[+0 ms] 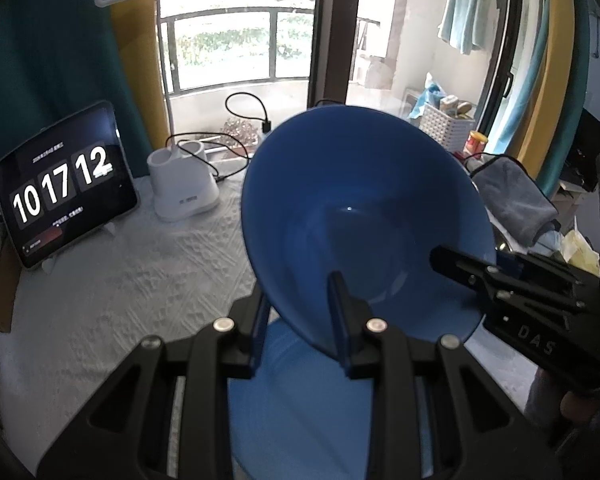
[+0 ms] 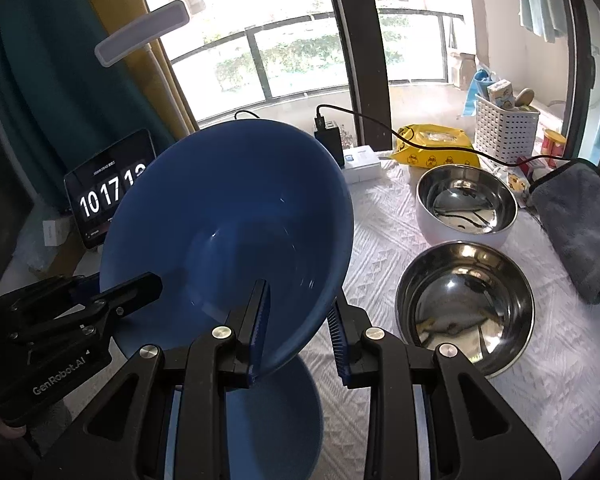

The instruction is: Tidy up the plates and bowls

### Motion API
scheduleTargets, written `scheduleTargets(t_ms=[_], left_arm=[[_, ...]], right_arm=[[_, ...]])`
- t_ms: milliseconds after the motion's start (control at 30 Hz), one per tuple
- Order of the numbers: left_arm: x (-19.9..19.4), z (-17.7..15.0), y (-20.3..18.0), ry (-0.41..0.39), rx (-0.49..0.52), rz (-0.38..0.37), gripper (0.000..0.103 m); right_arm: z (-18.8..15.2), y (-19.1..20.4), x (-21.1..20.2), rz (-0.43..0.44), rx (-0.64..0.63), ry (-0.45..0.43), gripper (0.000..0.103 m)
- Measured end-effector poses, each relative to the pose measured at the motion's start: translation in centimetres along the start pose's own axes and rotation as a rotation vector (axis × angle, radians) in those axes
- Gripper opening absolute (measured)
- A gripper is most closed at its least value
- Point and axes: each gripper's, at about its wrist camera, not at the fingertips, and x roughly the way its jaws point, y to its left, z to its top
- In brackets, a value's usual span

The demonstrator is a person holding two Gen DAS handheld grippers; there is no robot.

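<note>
A blue bowl (image 1: 360,208) (image 2: 228,216) hangs tilted above the white tablecloth, held by its rim from both sides. My left gripper (image 1: 300,320) (image 2: 116,284) is shut on the rim, one finger inside the bowl and one outside. My right gripper (image 2: 298,320) (image 1: 476,264) is shut on the opposite side of the rim in the same way. Directly beneath the bowl a second blue dish (image 1: 300,400) (image 2: 276,420) rests on the cloth, mostly hidden by the grippers. To the right stand two steel bowls, one with a white outer wall (image 2: 466,200) and a larger one nearer (image 2: 464,304).
A tablet showing a clock (image 1: 64,188) leans at the back left beside a white lamp base (image 1: 184,188). A grey towel (image 2: 580,220), a yellow packet (image 2: 436,152), a white basket (image 2: 506,128) and a black cable lie at the back right by the window.
</note>
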Motion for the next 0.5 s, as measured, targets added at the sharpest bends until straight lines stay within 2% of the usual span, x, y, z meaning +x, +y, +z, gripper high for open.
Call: scheduleTargets(t_ms=[500], left_arm=[[-3.1,-2.4,0.1,-0.019,0.008,0.001,0.029]], right_arm=[[-2.1,2.1,-2.7,-0.008,-0.015,-0.011,0.031]])
